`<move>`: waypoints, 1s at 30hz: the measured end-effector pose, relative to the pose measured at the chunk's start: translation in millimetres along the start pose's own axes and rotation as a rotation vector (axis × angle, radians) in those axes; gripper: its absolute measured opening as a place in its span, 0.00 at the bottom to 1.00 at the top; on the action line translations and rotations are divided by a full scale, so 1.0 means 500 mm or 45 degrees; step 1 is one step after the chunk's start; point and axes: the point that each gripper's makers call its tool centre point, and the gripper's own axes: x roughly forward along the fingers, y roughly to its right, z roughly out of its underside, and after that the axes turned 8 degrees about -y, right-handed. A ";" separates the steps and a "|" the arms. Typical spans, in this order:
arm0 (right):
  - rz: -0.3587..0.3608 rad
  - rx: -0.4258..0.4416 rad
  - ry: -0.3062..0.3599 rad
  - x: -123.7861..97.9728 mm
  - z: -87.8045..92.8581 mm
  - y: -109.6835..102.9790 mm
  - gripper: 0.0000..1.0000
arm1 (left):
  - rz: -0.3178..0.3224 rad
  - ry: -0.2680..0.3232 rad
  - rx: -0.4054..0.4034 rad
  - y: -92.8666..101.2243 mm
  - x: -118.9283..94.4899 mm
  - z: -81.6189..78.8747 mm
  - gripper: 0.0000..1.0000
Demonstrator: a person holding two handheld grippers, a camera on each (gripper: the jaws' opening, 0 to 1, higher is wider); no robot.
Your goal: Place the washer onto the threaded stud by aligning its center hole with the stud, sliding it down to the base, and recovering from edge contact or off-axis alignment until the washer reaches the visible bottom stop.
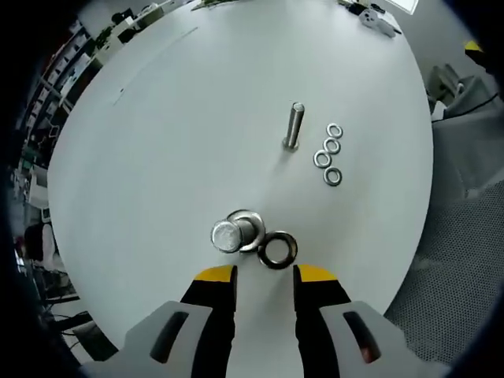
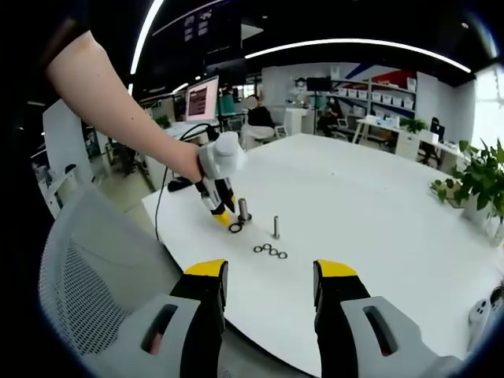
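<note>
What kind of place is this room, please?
Probably an open-plan office or lab: a large round white table, a monitor on a desk behind it, shelves of storage bins along the far wall, and a mesh office chair.

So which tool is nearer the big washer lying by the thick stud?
Left. The left tool hovers just short of the big washer beside the thick stud. The right tool hangs back, off the table's near edge.
</note>
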 end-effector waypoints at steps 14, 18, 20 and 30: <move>-0.023 -0.017 -0.020 0.004 0.005 -0.009 0.45 | 0.032 0.064 -0.199 0.026 -0.011 0.036 0.27; -0.019 -0.018 -0.013 0.002 0.003 -0.008 0.45 | 0.028 0.088 -0.238 0.025 -0.008 0.021 0.27; -0.015 -0.017 -0.014 0.003 0.004 -0.007 0.45 | 0.024 0.095 -0.246 0.025 -0.005 0.014 0.27; -0.003 -0.015 -0.016 0.003 0.005 -0.003 0.45 | 0.030 0.091 -0.273 0.020 0.025 -0.013 0.27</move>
